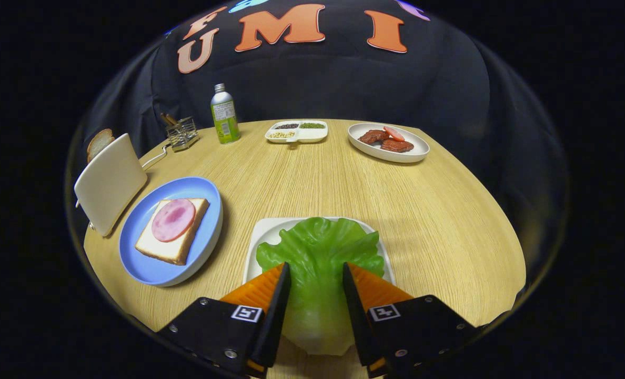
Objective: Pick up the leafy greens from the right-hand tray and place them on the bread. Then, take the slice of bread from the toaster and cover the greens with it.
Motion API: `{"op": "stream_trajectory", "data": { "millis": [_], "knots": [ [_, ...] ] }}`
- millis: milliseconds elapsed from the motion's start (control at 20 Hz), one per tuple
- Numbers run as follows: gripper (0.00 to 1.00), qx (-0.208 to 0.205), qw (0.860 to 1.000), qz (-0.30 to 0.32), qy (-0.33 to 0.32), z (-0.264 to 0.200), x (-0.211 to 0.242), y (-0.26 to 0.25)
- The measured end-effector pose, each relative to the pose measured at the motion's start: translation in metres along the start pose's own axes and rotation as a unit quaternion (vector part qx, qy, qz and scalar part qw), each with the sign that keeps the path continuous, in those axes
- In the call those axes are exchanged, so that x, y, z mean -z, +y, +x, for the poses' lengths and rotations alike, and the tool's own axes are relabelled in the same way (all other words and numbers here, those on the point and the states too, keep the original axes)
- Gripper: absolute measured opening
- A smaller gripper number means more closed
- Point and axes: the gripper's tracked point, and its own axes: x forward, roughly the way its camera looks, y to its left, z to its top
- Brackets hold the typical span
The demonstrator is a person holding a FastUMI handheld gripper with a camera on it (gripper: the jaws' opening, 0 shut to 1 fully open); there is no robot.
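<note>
My claw (316,276) stands half open around the lettuce leaf (318,252) on its white tray (260,237); the blue plate (149,263) carries bread (173,237) with ham (173,219).

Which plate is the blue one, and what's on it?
The blue plate sits beside the toaster, left of the hand-held gripper, whose fingers straddle the greens. It holds bread with ham. The other plates are white.

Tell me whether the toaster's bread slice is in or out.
In. The bread slice pokes up from the top of the toaster, beside the blue plate. The tongs straddle the lettuce leaf; whether they press it, cannot tell.
</note>
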Motion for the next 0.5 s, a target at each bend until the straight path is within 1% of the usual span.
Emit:
{"op": "stream_trajectory", "data": {
  "millis": [50,100,150,200,250,300,350,450,500],
  "knots": [
    [0.52,0.001,1.000,0.000,0.000,-0.0006,-0.0001,-0.0001],
    [0.48,0.001,1.000,0.001,0.001,-0.0006,0.0001,0.0007],
    [0.40,0.002,1.000,0.001,0.001,-0.0009,0.0004,0.0007],
    [0.36,0.002,1.000,0.001,0.001,-0.0008,0.0008,0.0014],
    [0.27,0.005,1.000,0.000,-0.001,-0.0021,-0.0004,0.0008],
    [0.22,0.010,1.000,-0.001,-0.005,-0.0029,-0.0011,-0.0014],
    [0.12,0.014,1.000,0.000,-0.006,-0.0030,-0.0018,-0.0028],
    [0.03,0.014,1.000,0.008,-0.006,-0.0057,-0.0037,-0.0017],
    [0.03,0.016,1.000,0.011,-0.008,-0.0064,-0.0070,-0.0022]
  ]
}}
